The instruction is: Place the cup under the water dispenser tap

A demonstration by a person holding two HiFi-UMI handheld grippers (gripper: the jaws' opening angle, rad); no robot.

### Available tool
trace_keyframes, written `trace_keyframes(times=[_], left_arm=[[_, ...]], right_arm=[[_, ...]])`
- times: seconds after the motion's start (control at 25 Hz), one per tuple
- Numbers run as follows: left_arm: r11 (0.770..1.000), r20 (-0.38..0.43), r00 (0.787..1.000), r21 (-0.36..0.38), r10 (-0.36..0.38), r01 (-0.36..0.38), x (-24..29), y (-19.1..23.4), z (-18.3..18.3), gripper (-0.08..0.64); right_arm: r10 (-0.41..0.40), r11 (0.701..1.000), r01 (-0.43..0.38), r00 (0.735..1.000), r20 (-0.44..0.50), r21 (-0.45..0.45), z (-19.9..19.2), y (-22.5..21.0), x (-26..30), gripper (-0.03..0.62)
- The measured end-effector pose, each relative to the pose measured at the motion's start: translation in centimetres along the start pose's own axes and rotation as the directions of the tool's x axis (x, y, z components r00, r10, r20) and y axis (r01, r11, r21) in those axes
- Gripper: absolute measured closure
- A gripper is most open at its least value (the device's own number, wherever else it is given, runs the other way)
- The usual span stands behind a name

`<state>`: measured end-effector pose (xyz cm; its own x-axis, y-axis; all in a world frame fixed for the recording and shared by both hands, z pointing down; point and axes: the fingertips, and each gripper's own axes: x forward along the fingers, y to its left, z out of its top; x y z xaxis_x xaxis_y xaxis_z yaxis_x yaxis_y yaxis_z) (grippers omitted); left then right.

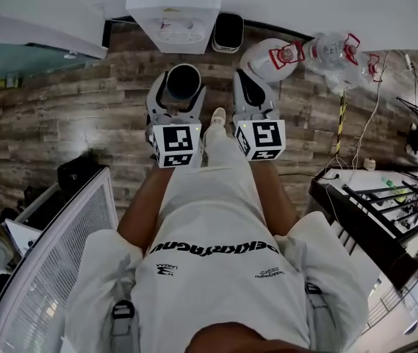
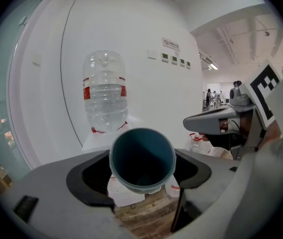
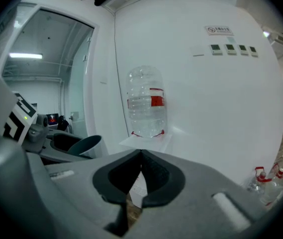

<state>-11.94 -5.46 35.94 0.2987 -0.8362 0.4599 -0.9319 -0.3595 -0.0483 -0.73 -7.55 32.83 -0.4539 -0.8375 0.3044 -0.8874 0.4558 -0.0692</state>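
Observation:
A dark teal cup (image 2: pixel 142 157) sits between the jaws of my left gripper (image 2: pixel 142 176), mouth toward the camera; in the head view the cup (image 1: pixel 182 84) shows at the left gripper's (image 1: pixel 173 98) tip. The left jaws are shut on the cup. My right gripper (image 1: pixel 254 87) hovers beside it with nothing in it; its jaws (image 3: pixel 137 176) meet at the tips. The white water dispenser (image 1: pixel 174 9) stands straight ahead against the wall, with a clear bottle (image 2: pixel 105 91) on top. The cup (image 3: pixel 83 146) also shows at the left of the right gripper view.
A black bin (image 1: pixel 228 31) stands right of the dispenser. Empty water bottles (image 1: pixel 332 54) lie on the wooden floor at the right. A dark rack (image 1: pixel 374 219) stands at the right, a white grille panel (image 1: pixel 54 263) at the left. The person's leg and shoe (image 1: pixel 216 120) are between the grippers.

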Motion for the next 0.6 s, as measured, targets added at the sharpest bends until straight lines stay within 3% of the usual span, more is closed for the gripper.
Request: trace_keyframes(times=[0.32, 0.6], left_arm=[[1.0, -0.006, 1.0, -0.013, 0.024, -0.025, 7.7, -0.5, -3.7, 0.204], [0.999, -0.045, 0.998, -0.024, 0.043, -0.045, 14.2, -0.1, -7.5, 0.204]], right_arm=[[0.03, 0.999, -0.028, 0.997, -0.07, 0.02, -7.0, -3.8, 4.2, 0.592], [0.005, 0.998, 0.0, 0.996, -0.085, 0.058, -11.4, -7.2, 7.3, 0.592]])
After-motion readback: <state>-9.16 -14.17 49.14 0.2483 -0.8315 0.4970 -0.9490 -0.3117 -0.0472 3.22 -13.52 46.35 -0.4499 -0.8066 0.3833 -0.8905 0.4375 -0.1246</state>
